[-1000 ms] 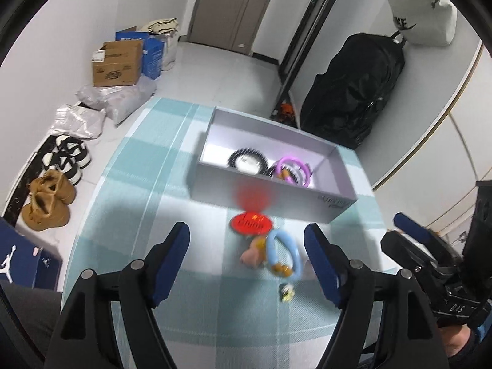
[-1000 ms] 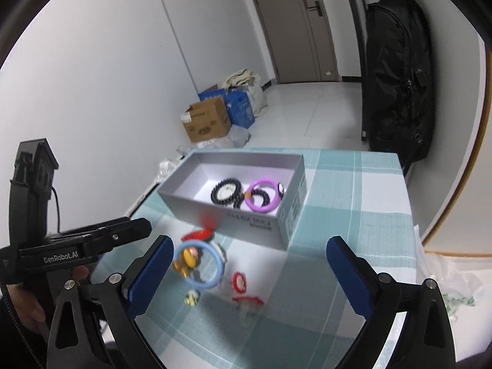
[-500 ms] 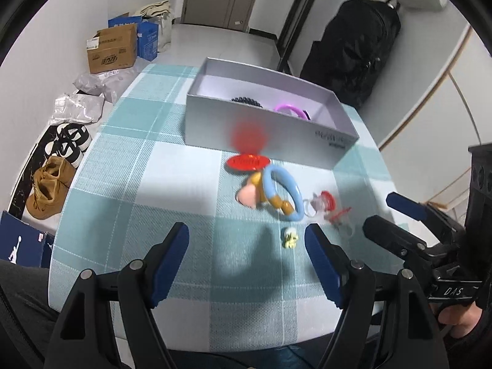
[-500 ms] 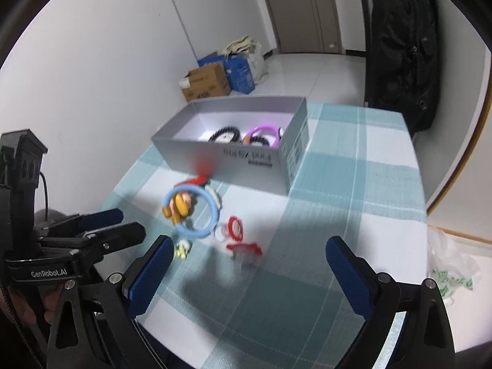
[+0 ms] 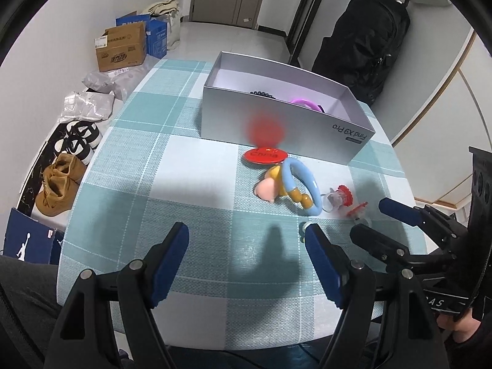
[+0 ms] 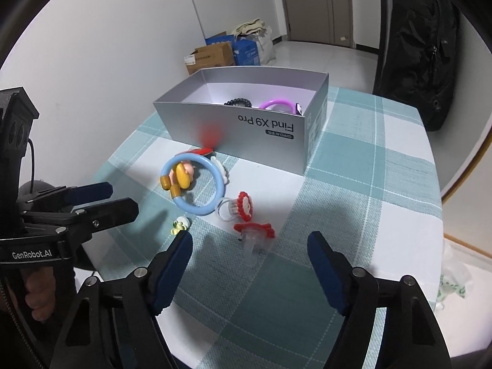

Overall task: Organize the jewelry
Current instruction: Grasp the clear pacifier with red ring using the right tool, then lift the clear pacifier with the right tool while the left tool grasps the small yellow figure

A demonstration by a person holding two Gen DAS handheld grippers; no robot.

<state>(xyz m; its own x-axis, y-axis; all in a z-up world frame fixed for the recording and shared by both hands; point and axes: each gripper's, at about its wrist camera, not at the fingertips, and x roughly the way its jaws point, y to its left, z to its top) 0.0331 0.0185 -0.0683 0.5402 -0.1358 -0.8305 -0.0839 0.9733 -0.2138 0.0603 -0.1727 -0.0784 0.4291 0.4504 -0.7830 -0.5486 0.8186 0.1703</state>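
Observation:
A grey box point(image 5: 276, 123) point(image 6: 246, 129) stands at the far side of the checked table and holds a black bead bracelet point(image 6: 237, 102) and a purple bracelet point(image 6: 276, 105). In front of it lie a red badge point(image 5: 265, 155), a blue ring bracelet with charms point(image 5: 303, 184) point(image 6: 196, 184), two red-topped clear rings point(image 6: 236, 207) point(image 6: 255, 235) and a small yellow piece point(image 6: 180, 225). My left gripper point(image 5: 246, 246) is open and empty above the near table. My right gripper point(image 6: 250, 250) is open and empty, just short of the nearer ring.
The table's near edge point(image 5: 215, 335) lies under both grippers. Cardboard boxes point(image 5: 121, 49), plastic bags and shoes point(image 5: 58, 184) lie on the floor at the left. A black backpack point(image 5: 366, 43) leans behind the table. A plastic bag point(image 6: 452, 279) lies on the floor at the right.
Both grippers have drawn back from the box toward the near table edge, still open and empty. The jewelry and box have not moved.

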